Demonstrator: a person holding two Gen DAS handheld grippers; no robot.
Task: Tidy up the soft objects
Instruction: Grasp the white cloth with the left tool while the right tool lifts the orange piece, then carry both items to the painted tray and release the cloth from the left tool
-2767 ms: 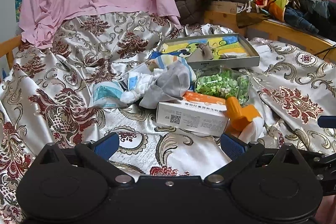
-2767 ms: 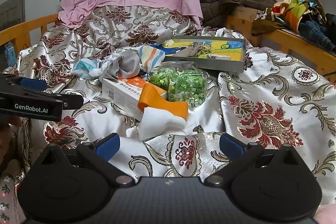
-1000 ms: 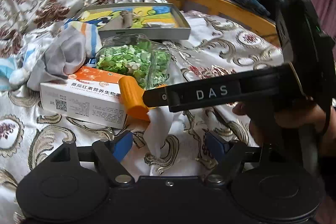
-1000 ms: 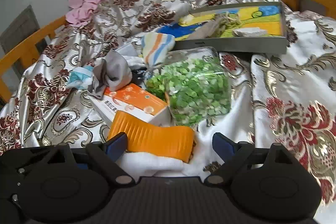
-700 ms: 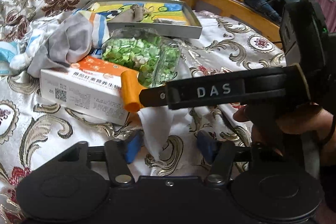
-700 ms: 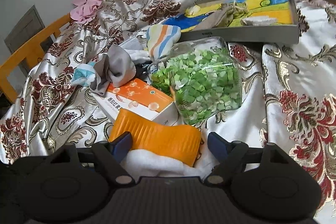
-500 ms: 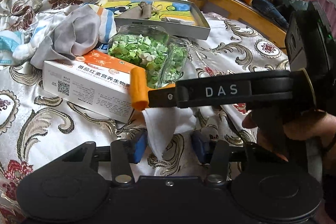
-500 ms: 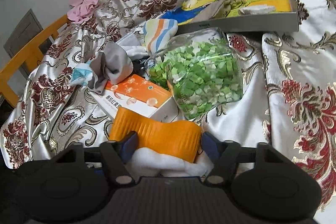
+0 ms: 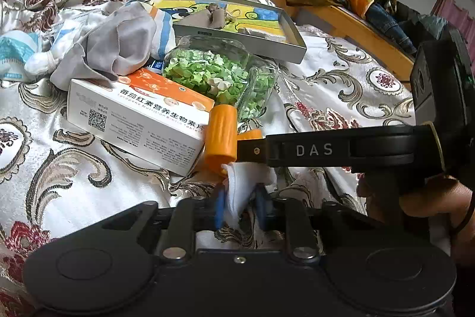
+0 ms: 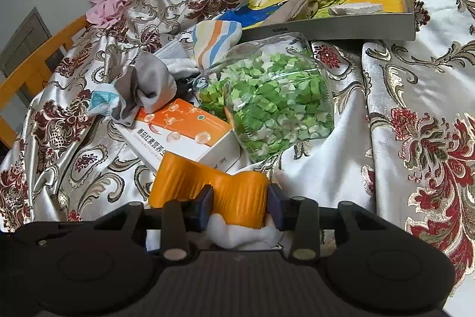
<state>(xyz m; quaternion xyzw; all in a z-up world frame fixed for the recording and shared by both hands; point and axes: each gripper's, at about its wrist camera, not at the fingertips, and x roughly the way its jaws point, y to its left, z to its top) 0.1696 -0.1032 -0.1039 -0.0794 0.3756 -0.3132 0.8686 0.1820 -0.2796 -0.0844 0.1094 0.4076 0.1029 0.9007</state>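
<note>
- Ribbed orange roll [image 10: 207,186] sits atop a crumpled white cloth [image 9: 246,183] on the bed.
- Left tongs [image 9: 237,208], just closing, pinch the cloth.
- Right tongs [image 10: 240,207], just closing, pinch the roll.

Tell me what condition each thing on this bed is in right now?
Left hand-held gripper: jaws just closing, pinching the white cloth.
Right hand-held gripper: jaws just closing, clamped on the orange ribbed piece.
Clear bag: lying on its side, full of green bits.
Orange-and-white box: closed, lying flat.
Grey cloth: crumpled.
Grey tray: open, holding a small pouch.
</note>
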